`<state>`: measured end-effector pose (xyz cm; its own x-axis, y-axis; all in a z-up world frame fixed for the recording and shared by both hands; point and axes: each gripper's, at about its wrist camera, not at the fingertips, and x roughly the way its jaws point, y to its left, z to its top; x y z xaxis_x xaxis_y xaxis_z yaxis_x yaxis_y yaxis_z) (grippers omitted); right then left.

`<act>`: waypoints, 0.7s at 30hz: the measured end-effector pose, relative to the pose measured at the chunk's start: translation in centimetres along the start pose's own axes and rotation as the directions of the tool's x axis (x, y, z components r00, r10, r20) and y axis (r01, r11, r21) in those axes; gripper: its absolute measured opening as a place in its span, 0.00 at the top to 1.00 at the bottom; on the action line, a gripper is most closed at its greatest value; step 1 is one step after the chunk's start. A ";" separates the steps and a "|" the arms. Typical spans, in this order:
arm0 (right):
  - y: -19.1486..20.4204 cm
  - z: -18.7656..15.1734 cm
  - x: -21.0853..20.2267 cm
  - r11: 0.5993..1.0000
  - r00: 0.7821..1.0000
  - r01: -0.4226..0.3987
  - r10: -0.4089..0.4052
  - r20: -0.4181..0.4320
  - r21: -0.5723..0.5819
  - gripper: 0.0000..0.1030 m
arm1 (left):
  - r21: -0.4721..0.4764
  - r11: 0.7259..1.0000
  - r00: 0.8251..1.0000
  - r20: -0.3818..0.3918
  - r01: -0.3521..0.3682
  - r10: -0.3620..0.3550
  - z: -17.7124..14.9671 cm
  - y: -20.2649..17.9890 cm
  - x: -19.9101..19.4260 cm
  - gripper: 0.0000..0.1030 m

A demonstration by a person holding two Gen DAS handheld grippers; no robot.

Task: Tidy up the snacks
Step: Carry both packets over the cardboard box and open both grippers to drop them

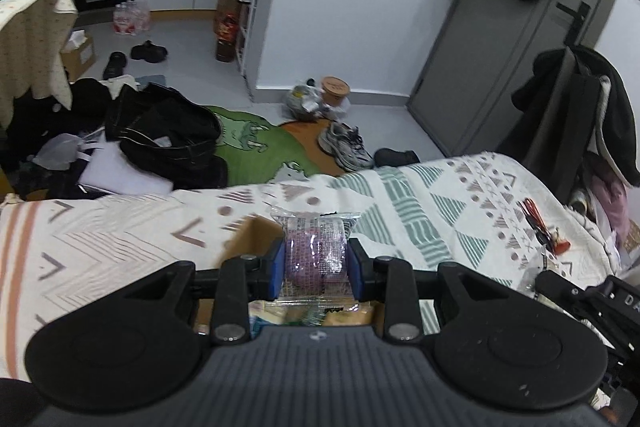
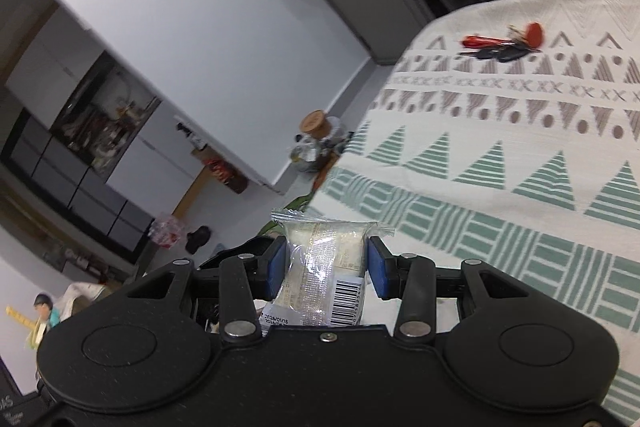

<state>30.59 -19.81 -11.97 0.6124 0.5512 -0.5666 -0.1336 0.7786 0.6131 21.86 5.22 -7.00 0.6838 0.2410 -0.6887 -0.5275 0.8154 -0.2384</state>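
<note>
Holding one snack each, the two grippers are both closed on a packet. The left gripper [image 1: 316, 265] presses its blue padded fingers [image 1: 275, 269] against the sides of a purple snack packet [image 1: 314, 247], which is wrapped in clear, shiny, crinkled plastic with a flat sealed edge at the top. This packet hangs above a brown cardboard box [image 1: 250, 237] that stands on the bed cover [image 1: 400, 195]; the box is open, and inside it, under the gripper, I can see some more wrapped snacks [image 1: 304, 313] in pale and yellow colours, but they are too hidden to count. The bed cover is a woven cream cloth with green striped triangles, brown small triangles and dots, and pink stripes at the left side. The right gripper [image 2: 326, 267] holds with its blue fingers [image 2: 378, 273] a pale snack packet [image 2: 320, 267], also in transparent glossy plastic, with a white label that carries one barcode and a printed date; its sealed top edge is wavy. This second packet is in the air, beside the edge of the same patterned cover [image 2: 500, 163]. Far on the cover lies one bunch of keys [image 2: 504, 45] with red and black parts. On the floor near the wall stands one round container with a light wooden lid [image 1: 335, 89], among some crumpled plastic bags.
</note>
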 end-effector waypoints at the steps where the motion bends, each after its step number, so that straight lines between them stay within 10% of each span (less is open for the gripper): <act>1: 0.4 -0.2 -0.1 1.000 1.000 -0.007 0.007 -0.003 -0.009 0.60 | -0.004 1.000 1.000 0.002 -0.002 0.002 0.1 0.4 -0.2 0.70; 21: 6.2 -5.1 1.2 0.983 0.992 -0.023 0.000 -0.124 -0.183 0.60 | -0.073 0.997 0.997 -0.063 0.041 -0.046 0.0 6.7 -0.3 0.70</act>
<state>26.47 -12.83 -11.69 0.5111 0.5845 -0.6302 -0.2881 0.8073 0.5151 18.07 10.59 -8.41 0.6740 0.1698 -0.7190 -0.5343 0.7841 -0.3157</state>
